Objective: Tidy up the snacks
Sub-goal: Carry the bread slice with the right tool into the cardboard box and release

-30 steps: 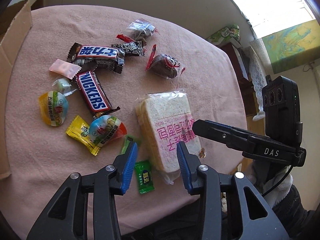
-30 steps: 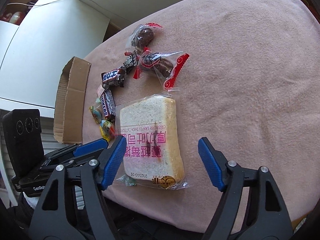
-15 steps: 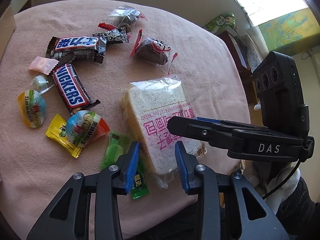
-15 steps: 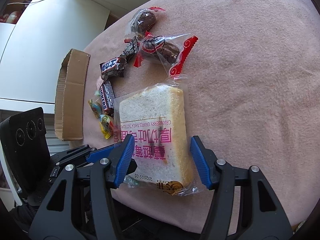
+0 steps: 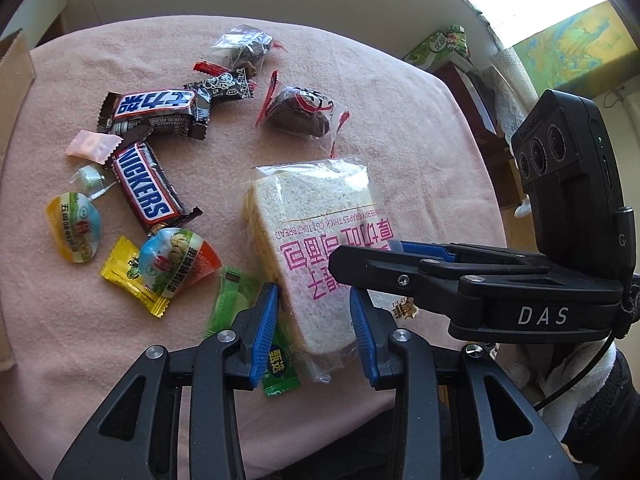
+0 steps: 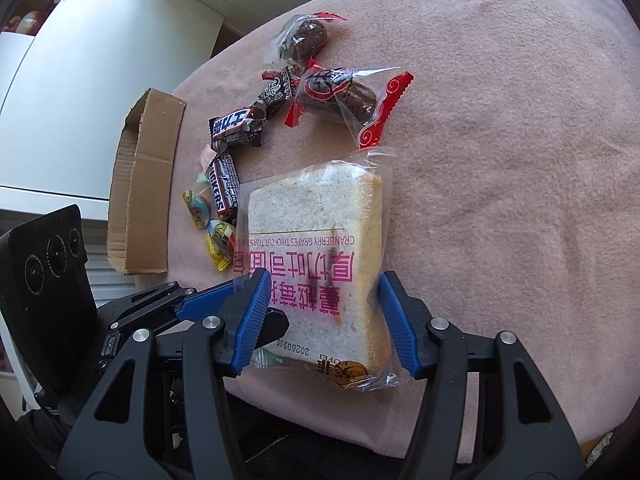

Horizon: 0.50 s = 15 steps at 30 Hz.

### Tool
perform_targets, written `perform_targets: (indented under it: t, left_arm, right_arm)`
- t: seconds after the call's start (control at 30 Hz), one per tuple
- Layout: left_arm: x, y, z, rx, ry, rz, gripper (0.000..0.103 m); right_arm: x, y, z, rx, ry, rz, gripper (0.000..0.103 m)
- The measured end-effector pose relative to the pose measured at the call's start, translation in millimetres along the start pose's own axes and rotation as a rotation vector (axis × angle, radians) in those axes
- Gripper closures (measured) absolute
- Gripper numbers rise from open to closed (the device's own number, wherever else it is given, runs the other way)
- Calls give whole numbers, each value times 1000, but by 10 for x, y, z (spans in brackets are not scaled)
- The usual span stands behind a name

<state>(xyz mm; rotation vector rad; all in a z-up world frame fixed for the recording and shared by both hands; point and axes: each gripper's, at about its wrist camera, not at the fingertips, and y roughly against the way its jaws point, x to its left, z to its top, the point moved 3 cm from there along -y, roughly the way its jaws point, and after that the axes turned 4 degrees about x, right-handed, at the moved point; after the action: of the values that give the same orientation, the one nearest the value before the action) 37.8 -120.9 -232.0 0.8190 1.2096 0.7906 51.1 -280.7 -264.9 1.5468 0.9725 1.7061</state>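
A bagged slice of cranberry toast bread [image 5: 316, 220] [image 6: 316, 232] lies on the pink tablecloth. My right gripper [image 6: 320, 316] is shut on its near end, one blue pad on each side; in the left wrist view the right gripper's finger [image 5: 400, 272] lies over the bag. My left gripper [image 5: 314, 332] is open and straddles the bag's near corner. Two Snickers bars [image 5: 148, 192] [image 5: 154, 112], candies [image 5: 176, 264] and dark cakes in clear wrappers [image 5: 300, 114] lie to the left and beyond. A green packet [image 5: 276, 368] lies under my left finger.
A cardboard box [image 6: 140, 192] stands at the table's left edge, its flap showing in the left wrist view [image 5: 12, 76]. The table's near edge [image 5: 320, 432] is right below both grippers. Bare pink cloth [image 6: 500, 160] spreads to the right of the bread.
My right gripper has closed from wide open onto the bread's near end. My left gripper has shifted right from the green packet and now straddles the bread's corner.
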Motion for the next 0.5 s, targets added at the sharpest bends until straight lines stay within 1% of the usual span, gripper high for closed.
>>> perform_targets:
  t: [0.27, 0.5]
  left_arm:
    - [5, 226, 26, -70, -4, 15, 69]
    - [140, 483, 81, -147, 31, 39, 69]
  right_arm:
    - [154, 154, 67, -26, 19, 20, 44]
    - [486, 205, 223, -39, 80, 30, 44]
